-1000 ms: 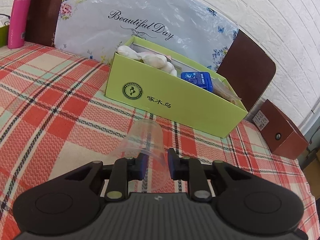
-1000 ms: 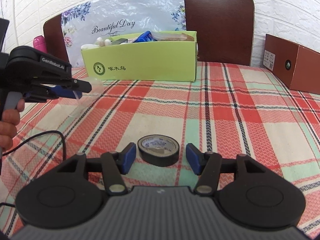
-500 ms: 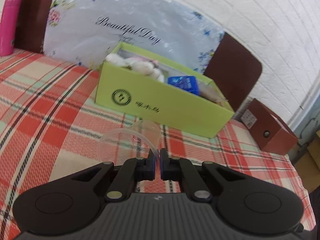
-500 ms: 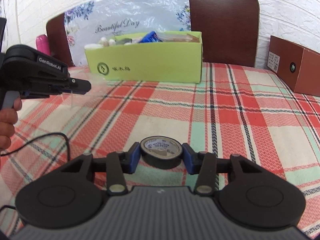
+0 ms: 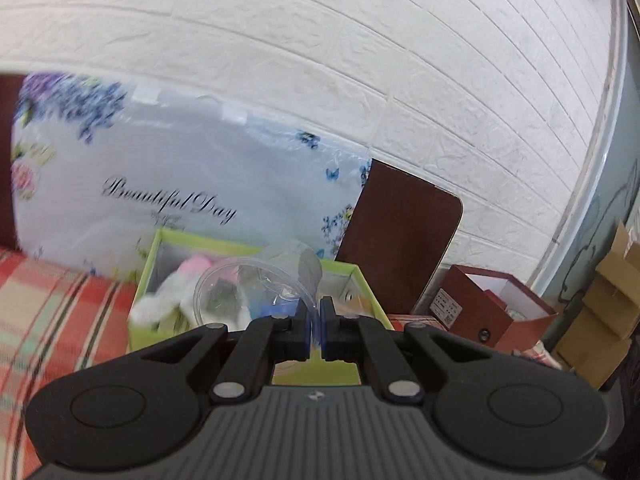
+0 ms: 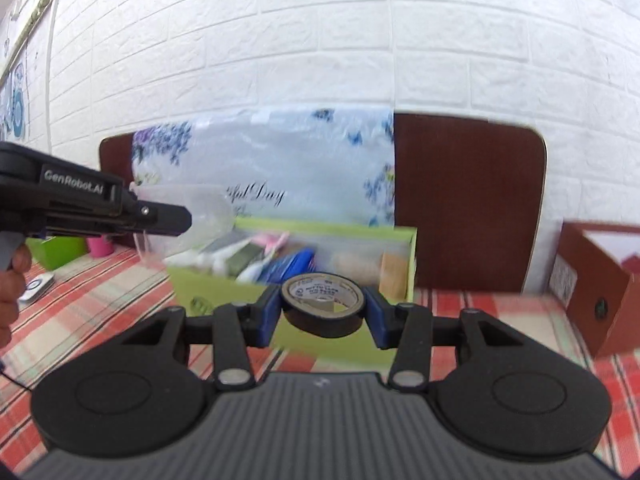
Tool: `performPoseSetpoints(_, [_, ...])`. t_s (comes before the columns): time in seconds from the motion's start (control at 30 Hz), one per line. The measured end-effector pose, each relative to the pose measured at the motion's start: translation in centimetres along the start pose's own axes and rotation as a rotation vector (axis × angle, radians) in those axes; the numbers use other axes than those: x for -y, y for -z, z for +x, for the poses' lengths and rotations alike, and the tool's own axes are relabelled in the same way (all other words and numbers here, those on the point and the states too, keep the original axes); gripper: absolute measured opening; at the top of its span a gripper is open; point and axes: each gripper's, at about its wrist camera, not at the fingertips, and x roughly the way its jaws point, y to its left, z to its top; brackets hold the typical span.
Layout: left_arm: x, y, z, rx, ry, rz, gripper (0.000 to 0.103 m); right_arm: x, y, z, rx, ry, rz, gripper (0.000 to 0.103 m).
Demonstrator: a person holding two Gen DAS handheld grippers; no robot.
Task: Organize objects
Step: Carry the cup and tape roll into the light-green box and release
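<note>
My left gripper [image 5: 315,312] is shut on the rim of a clear plastic cup [image 5: 256,280], which hangs in the air in front of the open green box [image 5: 256,376]. The right wrist view shows that same left gripper [image 6: 168,220] at the left with the clear cup [image 6: 192,220] lying sideways above the green box [image 6: 320,344]. My right gripper [image 6: 322,310] is shut on a black roll of tape [image 6: 322,312], lifted off the checked tablecloth [image 6: 100,300] just before the box. The box holds white, pink and blue items.
A floral plastic bag [image 6: 272,176] and a brown chair back [image 6: 468,200] stand behind the box against the white brick wall. A dark red open box [image 6: 600,280] sits at the right. A pink bottle [image 6: 98,246], a green tub and a person's hand [image 6: 10,280] are at the left.
Both grippers closed on their objects and lifted them off the table toward the green box: the left on the cup's rim, the right on the tape roll.
</note>
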Motion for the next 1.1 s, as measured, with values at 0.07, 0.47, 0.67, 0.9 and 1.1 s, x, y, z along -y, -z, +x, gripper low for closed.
performPoseSetpoints(0.07, [-0.6,-1.3,2.0,-0.023,0.010,-0.022,0.002,0.4,-1.5,2.5,0.000,0.022,-0.025,0.044])
performPoseSetpoints(0.47, [-3.0,-2.1,6.7,-0.020,-0.096,0.000,0.074,1.8,-2.8,14.1,-0.027,0.059,0.003,0.083])
performPoseSetpoints(0.67, [-5.2,0.4,4.9,-0.019,-0.096,-0.091,0.074,3.0,1.2,10.5,0.032,0.075,0.071,0.101])
performPoseSetpoints(0.9, [-3.0,0.8,1.7,-0.014,-0.162,-0.058,0.080,3.3,0.7,7.0,-0.010,0.117,0.099,0.103])
performPoseSetpoints(1.1, [0.6,3.4,-2.4,-0.081,-0.329,0.066,0.090,1.9,0.8,1.3,-0.048,0.140,0.113,0.103])
